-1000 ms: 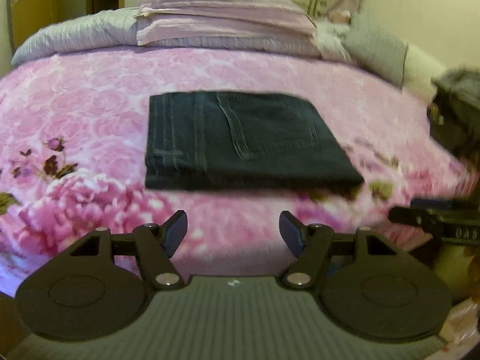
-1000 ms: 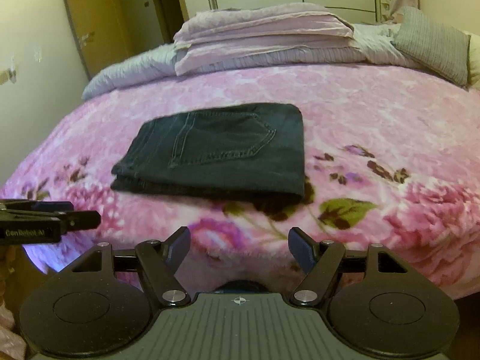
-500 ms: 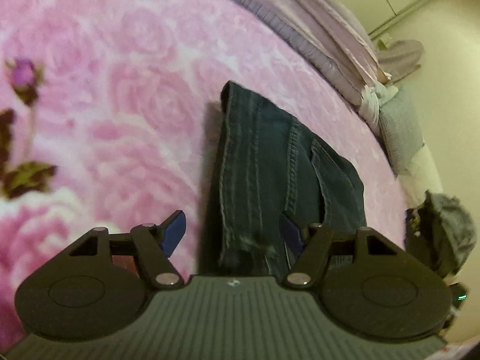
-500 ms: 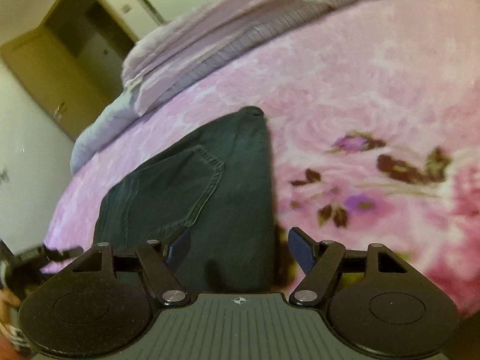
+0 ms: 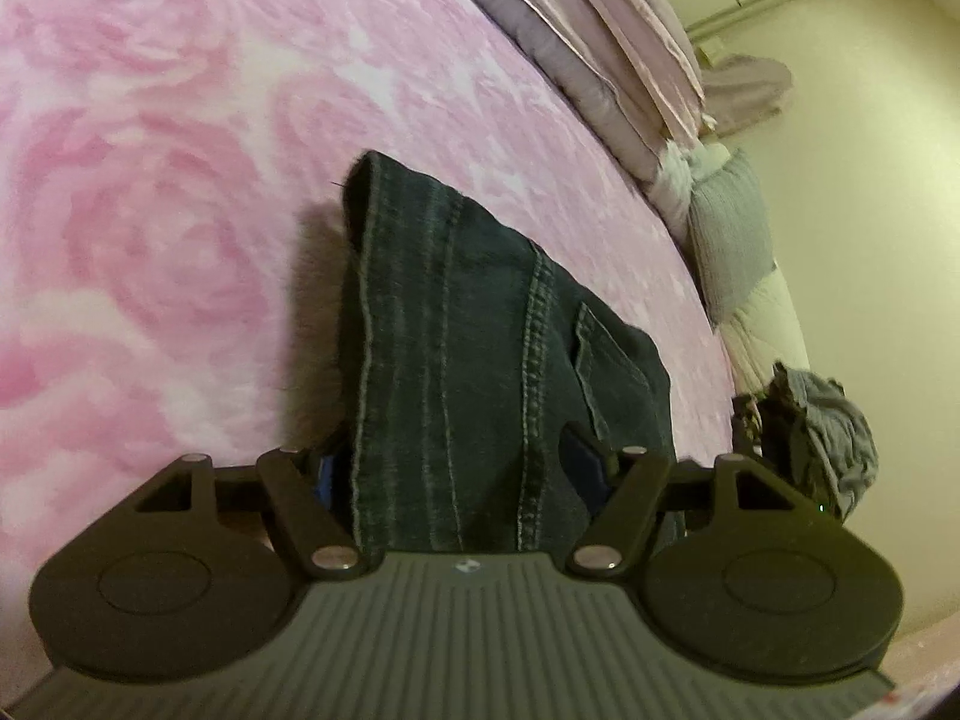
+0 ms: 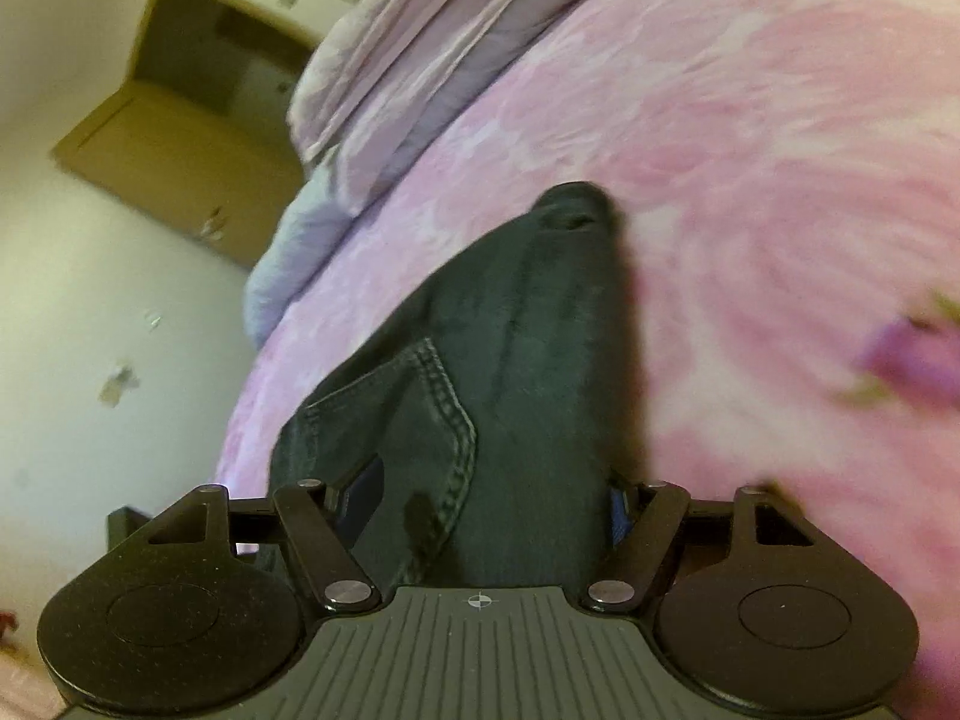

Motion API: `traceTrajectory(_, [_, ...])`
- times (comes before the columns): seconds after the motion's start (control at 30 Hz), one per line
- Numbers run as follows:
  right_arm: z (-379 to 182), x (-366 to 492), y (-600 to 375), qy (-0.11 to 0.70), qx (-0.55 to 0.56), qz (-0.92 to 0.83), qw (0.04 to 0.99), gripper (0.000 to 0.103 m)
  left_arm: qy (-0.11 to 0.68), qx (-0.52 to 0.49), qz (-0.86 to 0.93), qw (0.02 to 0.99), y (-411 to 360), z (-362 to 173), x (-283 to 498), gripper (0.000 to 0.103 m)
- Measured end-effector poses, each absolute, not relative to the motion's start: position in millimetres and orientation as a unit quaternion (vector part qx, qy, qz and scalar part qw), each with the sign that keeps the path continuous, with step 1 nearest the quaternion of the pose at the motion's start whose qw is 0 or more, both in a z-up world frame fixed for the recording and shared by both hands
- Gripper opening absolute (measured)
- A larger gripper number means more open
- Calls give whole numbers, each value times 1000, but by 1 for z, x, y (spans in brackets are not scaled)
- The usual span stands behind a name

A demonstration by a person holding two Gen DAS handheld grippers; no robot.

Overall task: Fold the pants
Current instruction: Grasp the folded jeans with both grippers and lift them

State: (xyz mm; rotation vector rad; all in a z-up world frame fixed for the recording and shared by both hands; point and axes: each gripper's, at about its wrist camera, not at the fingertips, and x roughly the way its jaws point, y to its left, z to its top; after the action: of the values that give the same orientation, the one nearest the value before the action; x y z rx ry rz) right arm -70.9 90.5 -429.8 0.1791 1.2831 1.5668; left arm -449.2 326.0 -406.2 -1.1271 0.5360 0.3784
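Observation:
The dark blue folded jeans (image 5: 480, 330) lie flat on the pink rose-patterned blanket (image 5: 150, 180). My left gripper (image 5: 456, 462) straddles one short end of the stack. Its jaws are closing; one blue pad sits beside the seam edge and the other lies over the denim, with no visible squeeze. From the opposite end, my right gripper (image 6: 492, 498) straddles the jeans (image 6: 510, 360) near the back pocket. Its jaws are also closing, with the cloth between them. The near edge of the jeans is hidden under both gripper bodies.
A stack of folded lilac bedding (image 5: 600, 30) lies at the bed's far side, with a grey pillow (image 5: 729, 228) beside it. A heap of grey clothes (image 5: 828, 432) sits past the bed edge. A brown door (image 6: 180, 138) and pale wall stand beyond the bedding (image 6: 420, 30).
Both grippers swept in from the bed's front to opposite ends of the jeans, dropped low and rolled. The jeans now lie between each pair of jaws, which have narrowed slightly.

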Motion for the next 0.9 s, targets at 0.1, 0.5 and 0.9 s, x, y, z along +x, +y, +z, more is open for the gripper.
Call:
traceTrajectory(0.1, [-436,-68,96,532,62,666,520,36,257,-510,173,802,321,-408,-445,38])
traceTrajectory(0.5, [-349,-88,133,571,-69,600,556,10,304,-488,244,781,302,-326,-422,17])
traceTrajectory(0.9, [-250,-191,315,522,-145,701,464,10,176,-528,382,738,372,-245,-537,17])
